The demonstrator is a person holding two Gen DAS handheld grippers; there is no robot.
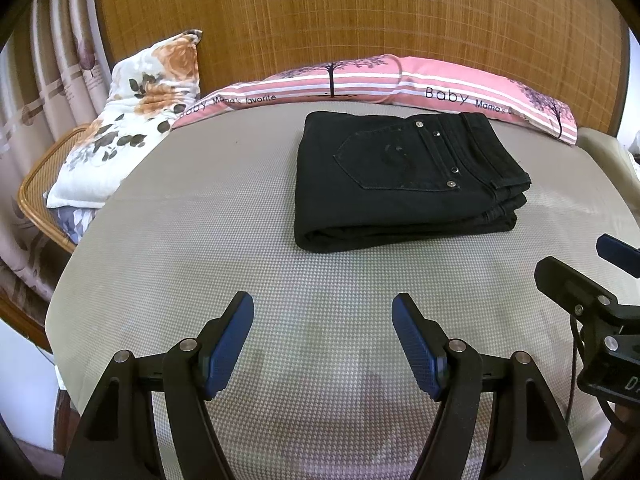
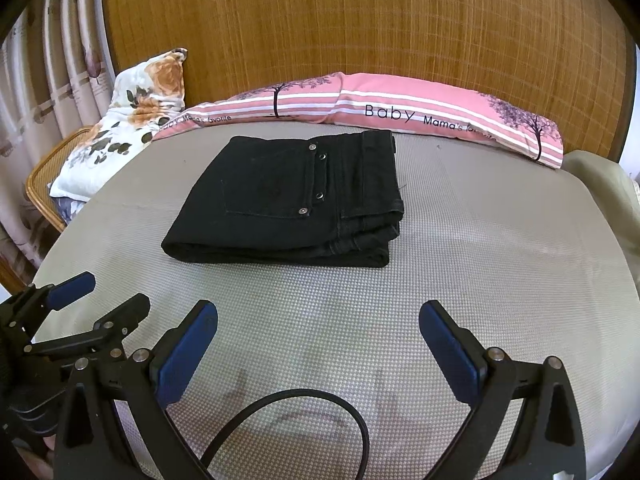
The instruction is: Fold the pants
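Black pants [image 1: 404, 180] lie folded in a compact stack on the grey mattress [image 1: 240, 240], back pocket up, waistband to the right. They also show in the right wrist view [image 2: 292, 204]. My left gripper [image 1: 322, 312] is open and empty, hovering over the mattress well short of the pants. My right gripper [image 2: 318, 316] is open and empty, also short of the pants. The right gripper shows at the right edge of the left wrist view [image 1: 592, 276]. The left gripper shows at the left of the right wrist view [image 2: 96, 300].
A pink striped pillow [image 1: 400, 80] lies along the woven headboard [image 1: 360, 12]. A floral pillow [image 1: 132, 112] rests on a rattan chair [image 1: 36, 196] at the left, by curtains [image 1: 52, 80]. A black cable [image 2: 320, 404] loops under my right gripper.
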